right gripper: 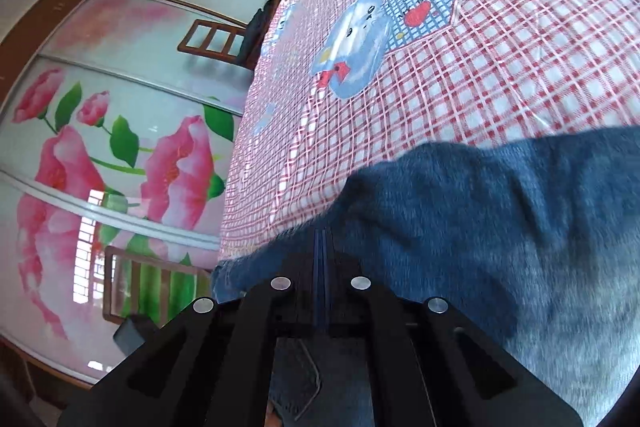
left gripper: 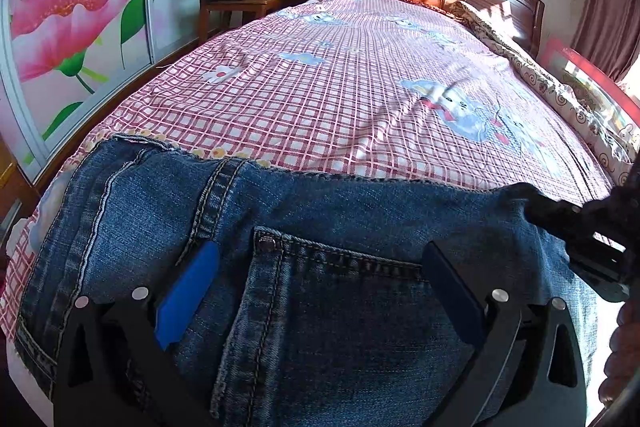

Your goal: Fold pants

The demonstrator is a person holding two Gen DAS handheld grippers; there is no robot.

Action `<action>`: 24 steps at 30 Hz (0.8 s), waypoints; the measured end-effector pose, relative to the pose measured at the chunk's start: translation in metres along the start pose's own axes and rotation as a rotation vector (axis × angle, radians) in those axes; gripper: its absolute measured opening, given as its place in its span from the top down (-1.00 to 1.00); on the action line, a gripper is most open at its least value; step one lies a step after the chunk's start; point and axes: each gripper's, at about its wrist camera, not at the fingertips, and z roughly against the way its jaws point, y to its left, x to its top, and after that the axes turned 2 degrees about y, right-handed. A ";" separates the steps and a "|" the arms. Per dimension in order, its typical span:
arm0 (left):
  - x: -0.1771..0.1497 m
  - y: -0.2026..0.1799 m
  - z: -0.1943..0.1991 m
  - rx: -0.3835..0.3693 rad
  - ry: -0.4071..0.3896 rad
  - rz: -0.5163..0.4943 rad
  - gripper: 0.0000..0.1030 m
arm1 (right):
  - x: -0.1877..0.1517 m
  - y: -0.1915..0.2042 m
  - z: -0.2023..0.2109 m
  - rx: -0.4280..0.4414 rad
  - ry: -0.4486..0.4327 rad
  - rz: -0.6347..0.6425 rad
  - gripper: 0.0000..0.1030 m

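Jeans (left gripper: 320, 267): spread at the near end of the bed, back pocket up
Left gripper (left gripper: 320, 267): fingers wide apart over the pocket
Right gripper (right gripper: 322, 247): clamped on the jeans' edge
Bedspread (left gripper: 340, 87): pink check, beyond

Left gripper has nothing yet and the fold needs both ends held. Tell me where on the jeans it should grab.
Grip the jeans at the top edge, coming from the near side. The left gripper hangs open over the back pocket, where flat cloth offers no fold to pinch.
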 end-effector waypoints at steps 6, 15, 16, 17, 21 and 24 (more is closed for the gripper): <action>0.000 -0.001 0.000 0.005 0.001 -0.003 -0.95 | -0.003 -0.043 0.030 -0.084 -0.026 -0.081 0.99; 0.000 -0.001 0.000 0.004 0.001 -0.003 -0.95 | -0.016 -0.054 0.095 -0.018 -0.056 -0.081 0.95; 0.000 -0.002 0.000 0.005 0.001 -0.003 -0.95 | -0.022 -0.063 0.112 -0.002 -0.072 -0.102 0.95; 0.000 -0.001 0.000 0.006 0.001 -0.004 -0.95 | -0.030 -0.072 0.129 0.014 -0.089 -0.121 0.95; -0.001 -0.002 -0.001 0.014 0.003 -0.008 -0.96 | -0.060 -0.113 0.184 -0.044 -0.132 -0.157 0.95; -0.001 -0.002 -0.001 0.022 0.006 -0.014 -0.96 | -0.076 -0.153 0.208 -0.052 -0.177 -0.199 1.00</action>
